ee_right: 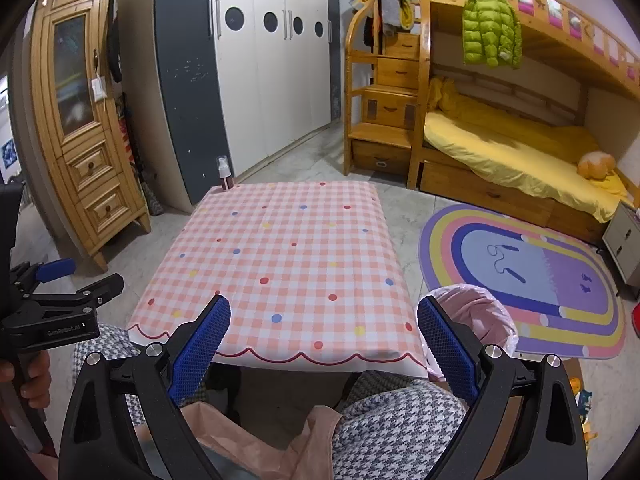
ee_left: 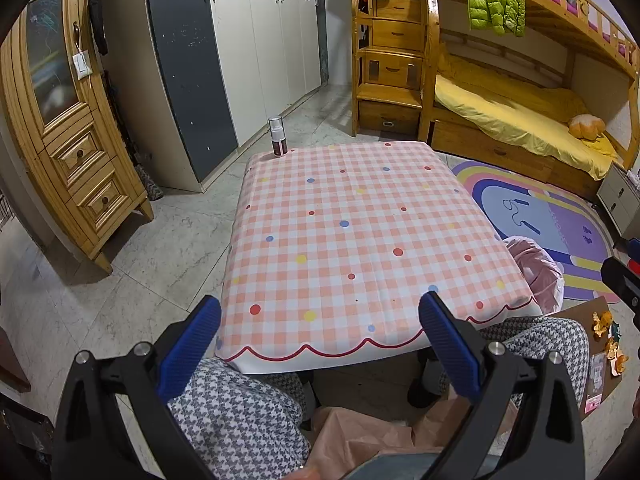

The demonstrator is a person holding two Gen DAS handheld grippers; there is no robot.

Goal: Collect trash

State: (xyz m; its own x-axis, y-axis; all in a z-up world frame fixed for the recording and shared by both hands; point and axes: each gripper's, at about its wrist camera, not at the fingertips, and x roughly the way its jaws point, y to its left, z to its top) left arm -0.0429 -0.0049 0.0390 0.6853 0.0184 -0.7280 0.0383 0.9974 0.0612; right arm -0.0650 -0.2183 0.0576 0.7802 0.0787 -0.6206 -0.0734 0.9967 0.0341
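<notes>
Both tools, left (ee_left: 320, 320) and right (ee_right: 324, 322), are held spread and empty above the near tabletop (ee_left: 352, 216); peel scraps (ee_left: 604, 332) and lined bin (ee_right: 476, 312) lie right, within reach.

A pale marble-tile floor (ee_left: 168, 240) runs under a low table in a pink checked cloth (ee_left: 352, 232). Behind stand a white and grey wardrobe (ee_left: 248, 48) with 4 round holes, a wooden cabinet (ee_left: 68, 128), a pine bunk bed (ee_right: 520, 152) with yellow bedding, and a rainbow rug (ee_right: 532, 280).
</notes>
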